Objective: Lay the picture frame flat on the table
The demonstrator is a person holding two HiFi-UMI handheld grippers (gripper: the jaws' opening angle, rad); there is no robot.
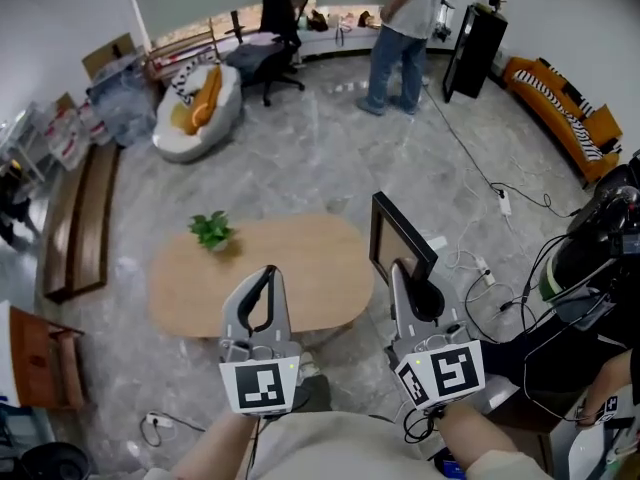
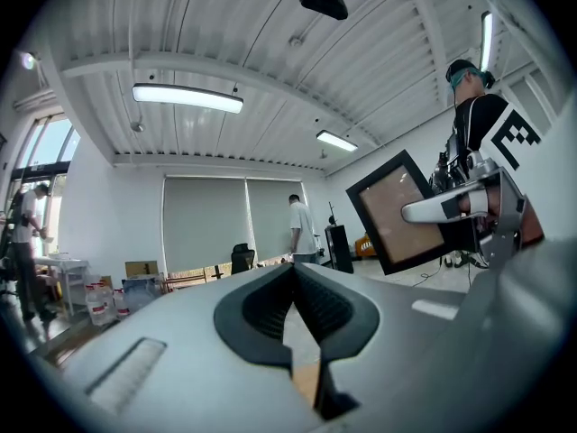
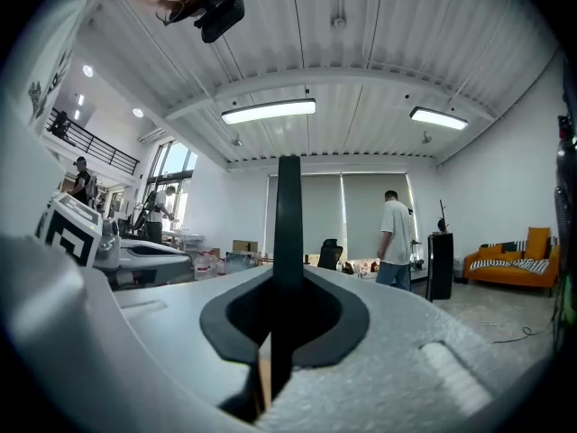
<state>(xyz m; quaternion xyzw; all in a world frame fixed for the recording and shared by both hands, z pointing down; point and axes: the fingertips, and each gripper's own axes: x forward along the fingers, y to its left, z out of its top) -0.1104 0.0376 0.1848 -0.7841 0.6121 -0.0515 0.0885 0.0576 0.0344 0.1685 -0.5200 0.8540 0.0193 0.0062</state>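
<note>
Picture frame (image 1: 400,243) upright at the 3 o'clock end of the oval wooden desk (image 1: 300,258), not laid flat, pinched along its near edge by the right gripper (image 1: 402,273). Black border and glossy dark face in the head view. From the left gripper view, black border round a plain tan panel, tilted on one corner. In the right gripper view, seen edge-on as a thin dark bar rising straight up from between closed jaws.

Left gripper (image 1: 268,273) at 6 o'clock over the near edge of the desk, jaws drawn together at the tips, nothing between them, well apart from the frame.

Square black-and-white marker (image 1: 262,386) on the cube of the left gripper, a like one on the right; blocky code pattern only, no letters to read.

Small green potted plant (image 1: 211,230) at 10 o'clock on the desk, alone on the bare top.

Grey marbled floor (image 1: 300,158) all round. Person (image 1: 405,38) in pale shirt and jeans standing at 1 o'clock, far off by the blinds. Black office chair (image 1: 275,33) at 12 o'clock, white beanbag (image 1: 195,108) with orange cushion at 11 o'clock, orange sofa (image 1: 560,108) with striped throw at 2 o'clock, tall black cabinet (image 1: 475,48) just beside it. Tangle of cables (image 1: 500,288) on the floor at 3 o'clock.
</note>
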